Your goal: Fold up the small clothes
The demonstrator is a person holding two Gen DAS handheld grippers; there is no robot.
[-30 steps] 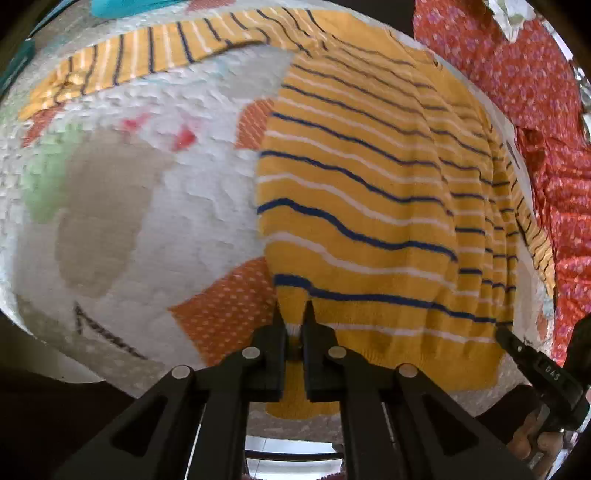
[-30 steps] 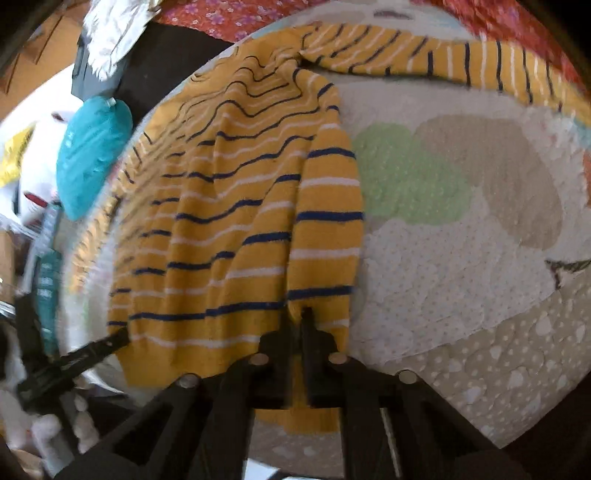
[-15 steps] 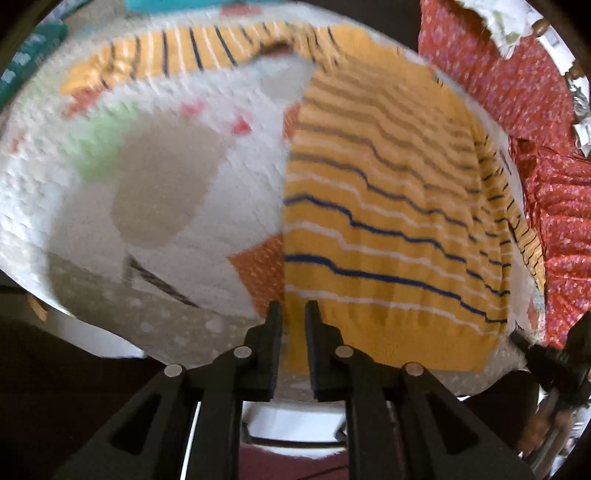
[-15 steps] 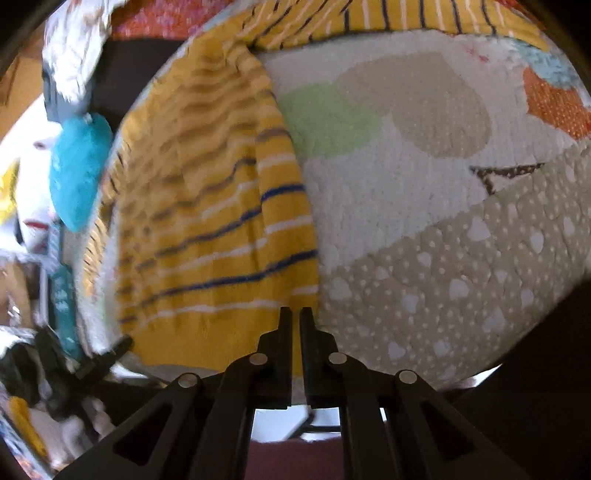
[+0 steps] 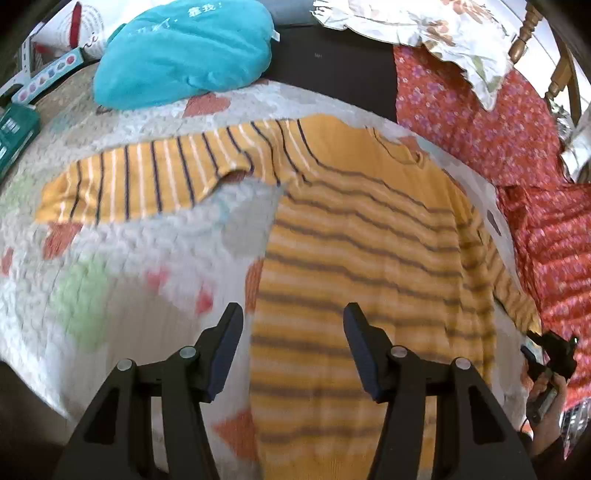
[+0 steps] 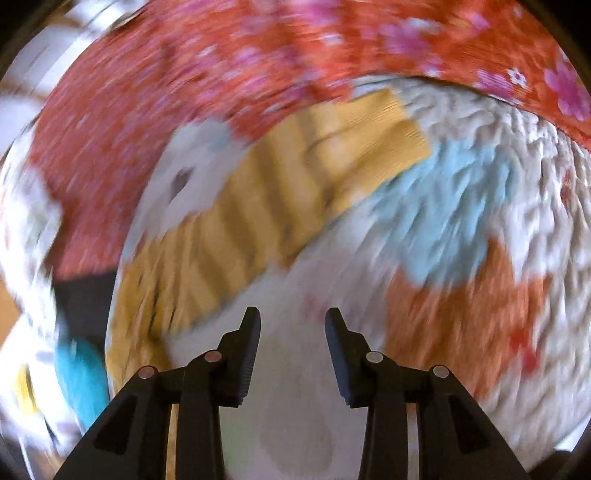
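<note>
A yellow sweater with navy and white stripes (image 5: 354,266) lies flat on a patterned quilt (image 5: 110,280), one sleeve (image 5: 140,181) stretched out to the left. My left gripper (image 5: 291,314) is open and empty above the sweater's lower left part. In the blurred right wrist view the other sleeve (image 6: 280,195) lies on the quilt (image 6: 480,192), its cuff pointing up and right. My right gripper (image 6: 291,317) is open and empty, just below that sleeve. The right gripper also shows at the right edge of the left wrist view (image 5: 546,350).
A teal pillow (image 5: 184,51) lies beyond the sweater. Red floral cloth (image 5: 480,122) is heaped at the right and also shows in the right wrist view (image 6: 221,59). A floral white cloth (image 5: 424,22) hangs behind. Boxes (image 5: 14,129) sit at the far left.
Both grippers were shut on the sweater's hem and have let go and opened. The sweater now lies flat. The right gripper has swung over to the far sleeve.
</note>
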